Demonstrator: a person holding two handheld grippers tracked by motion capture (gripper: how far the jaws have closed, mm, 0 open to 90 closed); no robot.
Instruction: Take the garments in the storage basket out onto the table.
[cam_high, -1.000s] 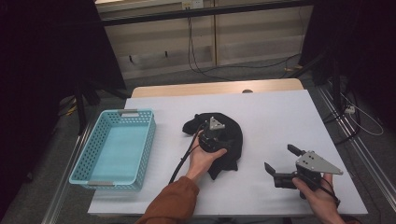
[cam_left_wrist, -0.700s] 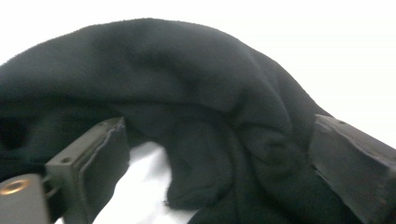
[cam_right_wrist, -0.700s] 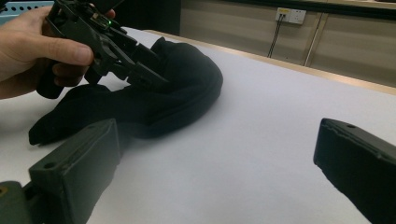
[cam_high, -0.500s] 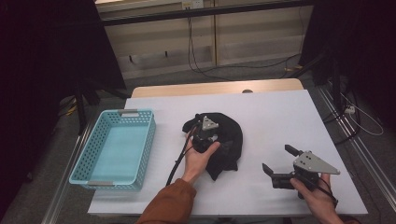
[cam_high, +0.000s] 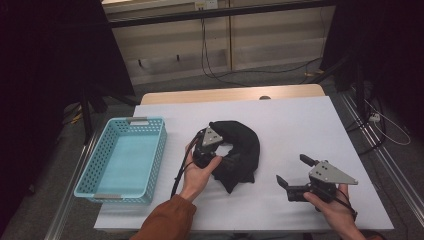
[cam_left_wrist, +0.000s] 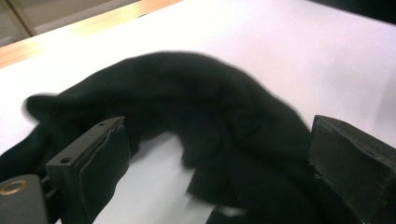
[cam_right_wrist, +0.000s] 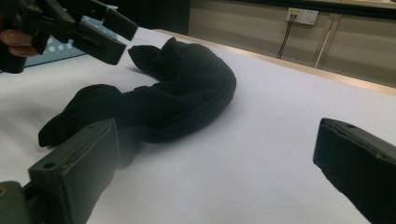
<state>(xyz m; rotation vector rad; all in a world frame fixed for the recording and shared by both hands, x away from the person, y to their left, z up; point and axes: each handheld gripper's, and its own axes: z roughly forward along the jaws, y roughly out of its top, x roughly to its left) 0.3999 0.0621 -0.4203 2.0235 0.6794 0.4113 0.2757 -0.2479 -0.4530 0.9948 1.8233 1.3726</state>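
High view: the left claw (cam_high: 214, 143), jaws just spread with nothing pinched, hovers at the 9 o'clock edge of the limp black cloth garment (cam_high: 239, 152), curled mid-worktop (cam_high: 300, 120), arc running 12 to 6. The right claw (cam_high: 292, 172), spread, sits farther off at 4.

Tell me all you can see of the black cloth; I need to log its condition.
The black cloth is a soft, matte, dark garment, bunched and curved into an arch on the white table, with one end pointing toward the blue basket and the other trailing toward the person. It lies limp and rumpled. The left gripper hovers by its inner curve, jaws open, gripping nothing. Seams or labels cannot be made out.
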